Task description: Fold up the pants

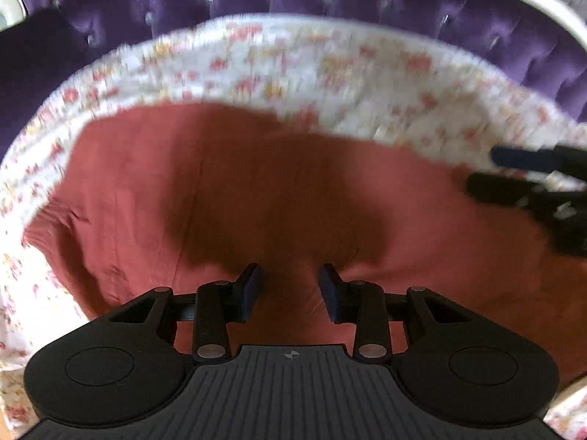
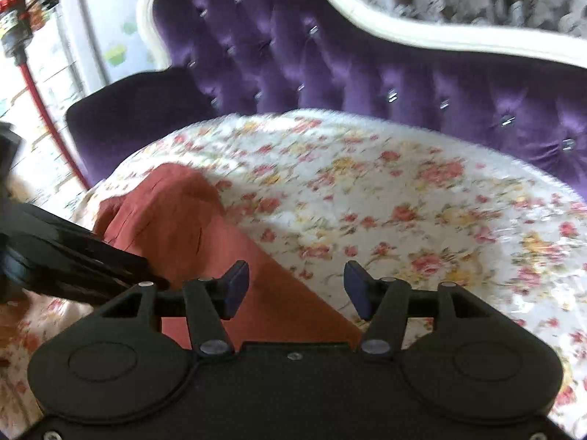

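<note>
Where rust pants [image 1: 256,190] lie — floral sheet [image 2: 403,201], purple tufted headboard [image 2: 330,66] behind.

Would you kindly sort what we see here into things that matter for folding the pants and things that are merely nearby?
Part of the job:
- rust-red pants, spread on the floral bedsheet
- left tool, open above the pants
- right tool, open over the pants' edge

Just nearby:
- purple tufted headboard
- white headboard frame
- red hose

floral sheet [image 2: 422,198] lies open right of the pants [image 2: 183,220]; tufted purple headboard [image 2: 330,73] walls the far edge
</note>
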